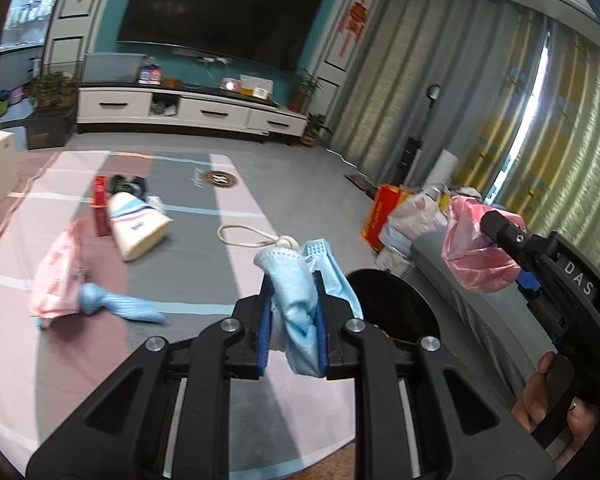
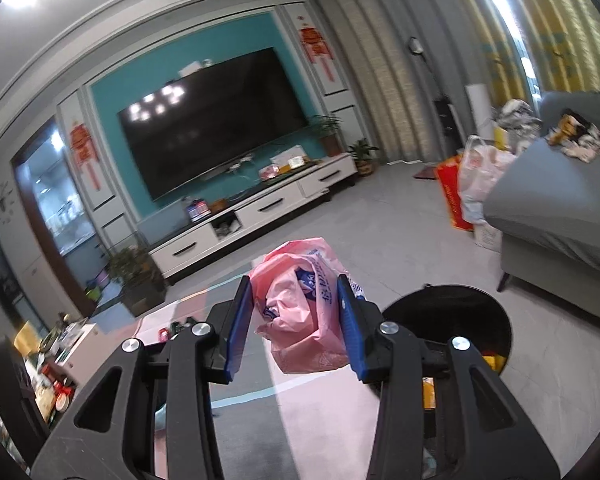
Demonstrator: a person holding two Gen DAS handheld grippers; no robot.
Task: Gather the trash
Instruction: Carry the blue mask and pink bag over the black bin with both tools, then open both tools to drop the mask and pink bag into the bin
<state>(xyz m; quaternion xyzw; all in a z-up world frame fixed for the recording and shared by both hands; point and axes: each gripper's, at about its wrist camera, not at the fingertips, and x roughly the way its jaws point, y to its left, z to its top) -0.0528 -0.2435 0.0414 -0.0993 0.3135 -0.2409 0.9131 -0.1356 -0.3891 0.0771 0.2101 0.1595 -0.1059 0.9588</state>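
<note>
My left gripper (image 1: 292, 284) is shut on a crumpled blue face mask (image 1: 300, 304), held above the rug, with its white ear loop (image 1: 246, 236) trailing off behind it. My right gripper (image 2: 296, 288) is shut on a crumpled pink plastic bag (image 2: 300, 316); it also shows in the left wrist view (image 1: 476, 252). A black round trash bin (image 1: 396, 308) stands open just right of the mask, and below right of the pink bag (image 2: 456, 316). On the rug lie a pink wrapper (image 1: 58, 276), a blue cloth (image 1: 120, 304), a cream tube (image 1: 136, 224) and a red box (image 1: 100, 204).
A grey sofa (image 2: 560, 216) stands at the right, with bags (image 1: 404, 216) piled beside it. A white TV cabinet (image 1: 188, 110) and potted plants (image 1: 52, 92) line the far wall. The striped rug (image 1: 188, 248) covers the floor.
</note>
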